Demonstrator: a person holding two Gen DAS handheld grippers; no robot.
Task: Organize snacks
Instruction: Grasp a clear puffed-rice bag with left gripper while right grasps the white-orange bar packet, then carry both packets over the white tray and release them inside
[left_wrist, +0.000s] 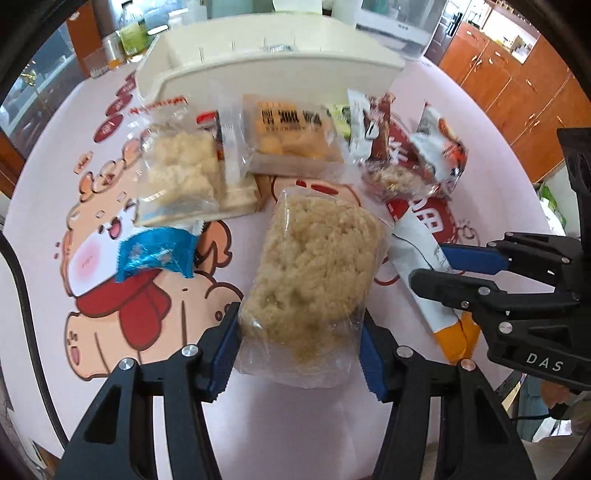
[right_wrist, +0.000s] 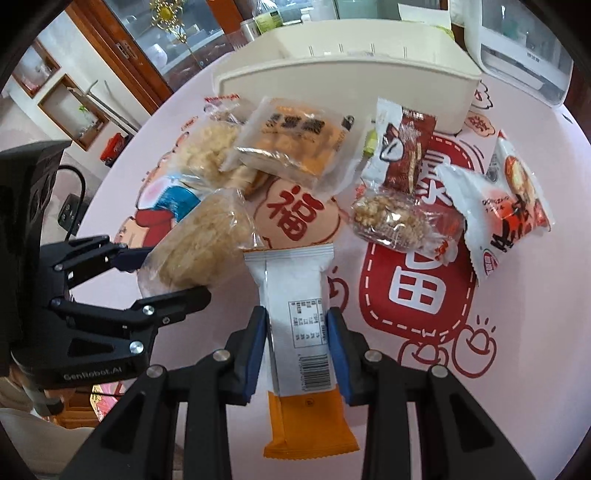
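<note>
In the left wrist view, the left gripper (left_wrist: 299, 354) was clamped on a clear bag of puffed rice cake (left_wrist: 314, 273). Its two blue pads pressed the bag's lower end from both sides. The bag pointed up and away from the camera, over the pink tablecloth (left_wrist: 55, 177) with cartoon pigs on it. To the right, the right gripper (left_wrist: 439, 267) came in from the side and pinched a white and orange bar wrapper (left_wrist: 424, 266). More snacks lay on the cloth behind. There was a second clear bag of rice puffs (left_wrist: 177, 173), a flat pack of yellow biscuits (left_wrist: 291, 136), a small blue wrapper (left_wrist: 159, 254) and a red and white pile of packets (left_wrist: 410, 147). A cream box (left_wrist: 273, 70) stood at the far side of the table, just behind the snacks.

In the right wrist view, the right gripper (right_wrist: 295, 350) was squeezed tight on the white and orange bar wrapper (right_wrist: 299, 332). The blue pads held its middle, and its orange end hung down toward the camera. The left gripper (right_wrist: 159, 273) showed at the left side, holding the puffed rice cake (right_wrist: 199, 247). On the cloth beyond lay the yellow biscuit pack (right_wrist: 295, 144), a brown packet (right_wrist: 402, 151), a clear pack of nutty crumbs (right_wrist: 395, 218) and a white and red pack (right_wrist: 502, 210). The cream box (right_wrist: 347, 81) stood behind them all.
</note>
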